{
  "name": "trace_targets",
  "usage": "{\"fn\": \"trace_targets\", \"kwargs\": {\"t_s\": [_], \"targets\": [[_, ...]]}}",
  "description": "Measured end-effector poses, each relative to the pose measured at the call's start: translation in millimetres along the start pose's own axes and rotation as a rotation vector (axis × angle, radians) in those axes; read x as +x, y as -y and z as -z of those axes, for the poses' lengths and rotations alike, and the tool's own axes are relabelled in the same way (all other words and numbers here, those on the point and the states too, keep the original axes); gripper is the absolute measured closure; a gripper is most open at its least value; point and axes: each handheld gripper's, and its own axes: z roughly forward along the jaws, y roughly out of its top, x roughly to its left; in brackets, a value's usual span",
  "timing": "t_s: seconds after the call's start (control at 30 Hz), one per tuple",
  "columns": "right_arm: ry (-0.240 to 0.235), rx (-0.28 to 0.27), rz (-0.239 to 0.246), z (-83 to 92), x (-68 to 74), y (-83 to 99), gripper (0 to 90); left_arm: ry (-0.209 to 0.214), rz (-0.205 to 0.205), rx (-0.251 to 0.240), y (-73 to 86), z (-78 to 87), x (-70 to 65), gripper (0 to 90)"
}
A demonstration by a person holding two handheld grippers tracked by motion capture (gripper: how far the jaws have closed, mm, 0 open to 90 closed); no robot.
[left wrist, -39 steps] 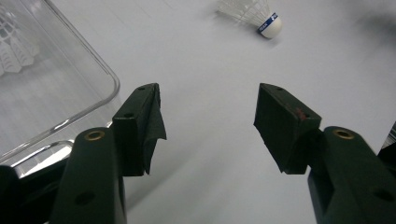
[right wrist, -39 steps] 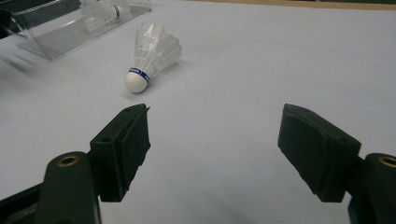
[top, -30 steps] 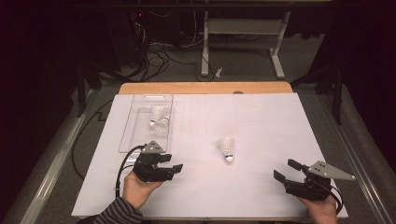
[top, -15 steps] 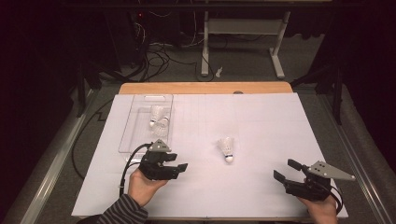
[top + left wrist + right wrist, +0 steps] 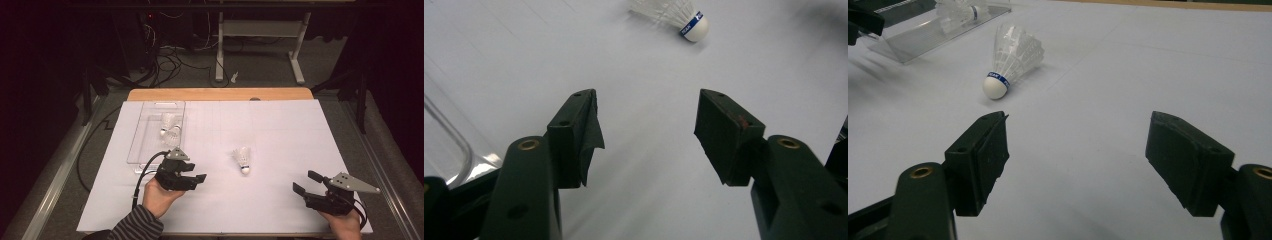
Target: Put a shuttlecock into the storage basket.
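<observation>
A white shuttlecock [image 5: 241,160] with a blue band lies on its side in the middle of the white table sheet; it also appears in the left gripper view [image 5: 679,14] and the right gripper view [image 5: 1010,59]. My left gripper [image 5: 196,172] is open just left of it, jaws pointing toward it and nothing between them [image 5: 646,127]. My right gripper [image 5: 307,182] rests open near the front right, empty [image 5: 1078,155]. A clear tray [image 5: 144,149] at the left holds two shuttlecocks [image 5: 169,127].
The white sheet [image 5: 280,125] covers a wooden table [image 5: 220,94]. A black cable [image 5: 142,177] trails from the left gripper. Beyond the table stand a desk frame [image 5: 260,45] and floor cables. The tray's edge shows in the left gripper view [image 5: 454,145].
My left gripper has moved right and slightly forward, away from the tray toward the loose shuttlecock. The right gripper has stayed still.
</observation>
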Motion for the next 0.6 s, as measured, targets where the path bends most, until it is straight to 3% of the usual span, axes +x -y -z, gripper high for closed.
{"fn": "trace_targets", "kwargs": {"t_s": [0.6], "targets": [[-0.002,-0.002,-0.004,0.1,-0.3,0.0,25.6,0.014,-0.022,0.022,-16.6,-16.0,-4.4,44.1]]}}
